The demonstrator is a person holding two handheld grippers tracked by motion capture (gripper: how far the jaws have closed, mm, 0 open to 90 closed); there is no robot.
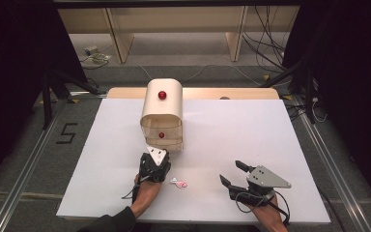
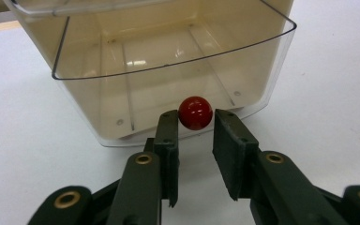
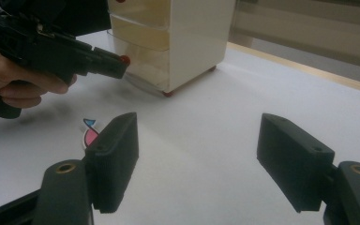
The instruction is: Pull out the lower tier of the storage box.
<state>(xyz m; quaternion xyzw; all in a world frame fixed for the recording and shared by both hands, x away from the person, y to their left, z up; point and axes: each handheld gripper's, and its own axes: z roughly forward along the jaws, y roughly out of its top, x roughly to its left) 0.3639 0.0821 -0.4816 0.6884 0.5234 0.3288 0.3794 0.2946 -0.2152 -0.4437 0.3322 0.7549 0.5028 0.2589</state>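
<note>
The white table (image 1: 251, 135) stood on grey carpet. The left gripper (image 2: 195, 125) had its jaws around the bottom drawer's red knob (image 2: 195, 113), apparently not pressing it. The right gripper (image 3: 197, 154) was released.

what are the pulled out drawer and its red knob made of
The drawer looks like clear, glossy plastic: the cream bottom and moulded ribs show through its front wall. The red knob seems to be hard, polished plastic, going by its bright highlights, though painted wood is possible.

A small pink-and-white wrapped sweet (image 1: 178, 183) lies on the white table (image 1: 251, 130), cables (image 1: 265, 53) on the floor behind
</note>
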